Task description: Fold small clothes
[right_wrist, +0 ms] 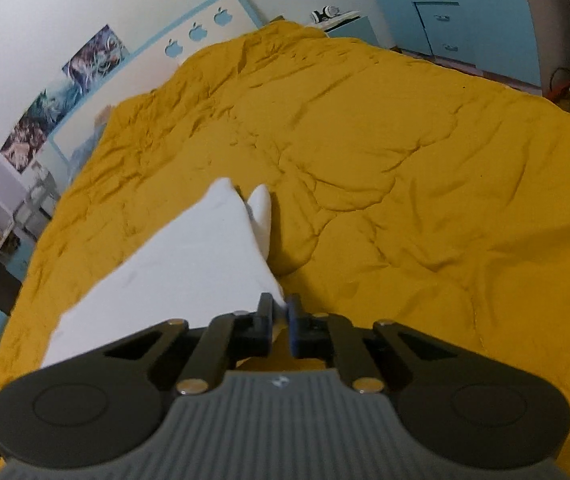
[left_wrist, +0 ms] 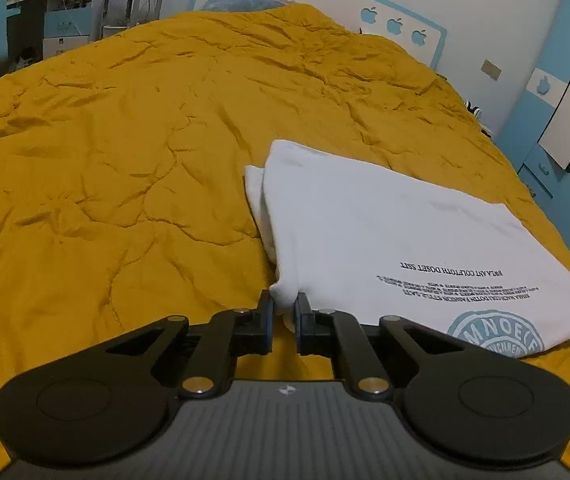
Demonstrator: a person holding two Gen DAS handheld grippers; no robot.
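One white garment (left_wrist: 385, 232), a T-shirt folded flat, lies on the mustard-yellow quilt (left_wrist: 125, 160) that covers the bed, towards its near edge. Its upper face carries several lines of dark print and one round blue-green emblem, both seen upside down from the left wrist; one sleeve sticks out at the far corner. Two grippers hold it, one at each near corner. The left gripper (left_wrist: 283, 312) has its jaws drawn in to a narrow gap, with a bunched corner of the white cloth pinched between the blue pads. The right gripper (right_wrist: 279, 317) has its jaws all but together, nipping a thin edge of the same garment (right_wrist: 189, 264). Beyond the quilt stands a white headboard (left_wrist: 401, 20) with blue trim and three apple-shaped cutouts, and blue cabinets (right_wrist: 445, 20) line the wall.
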